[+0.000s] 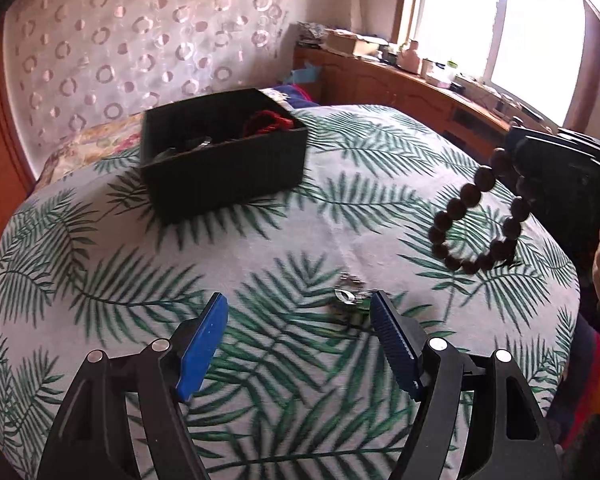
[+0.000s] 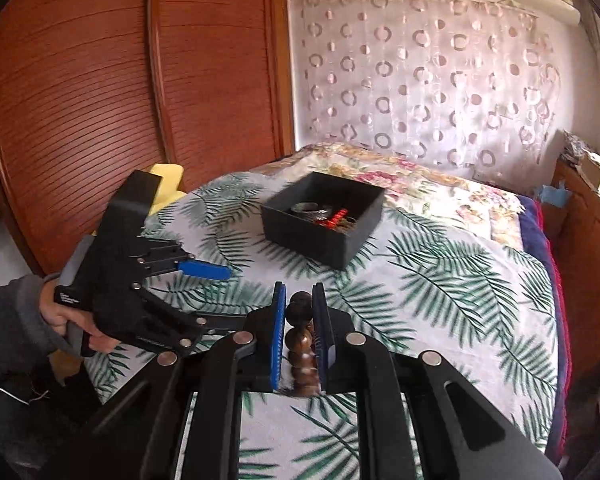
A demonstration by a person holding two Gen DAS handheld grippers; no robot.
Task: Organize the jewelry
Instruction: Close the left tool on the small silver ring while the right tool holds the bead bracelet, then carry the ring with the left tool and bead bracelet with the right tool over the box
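The left gripper [image 1: 298, 308] is angled down over the near part of the bed [image 1: 260, 240], its jaws spread wide with nothing between them — a small silvery jewelry piece [image 1: 350, 296] lies on the palm-leaf cover just beside the right-hand fingertip. In the right wrist view the left hand [image 2: 72, 320], in a grey sleeve, is seen wrapped around that gripper's handle at the left side of the bed.

The right gripper [image 2: 299, 296] is held above the cover near the bed's right edge, tilted downward. Its jaws are clenched on a dark wooden bead bracelet [image 1: 480, 220]; the beads are pinched between the blue pads, and the rest of the loop hangs freely below, clear of the cover.

A black box [image 1: 224, 156] sits open on the bed toward the far side, near the floral pillow end. Inside it a red beaded strand [image 1: 268, 122] is seen against the far right corner, and a silvery bangle [image 2: 310, 210] lies beside red pieces — the remaining contents are too blurred to tell.
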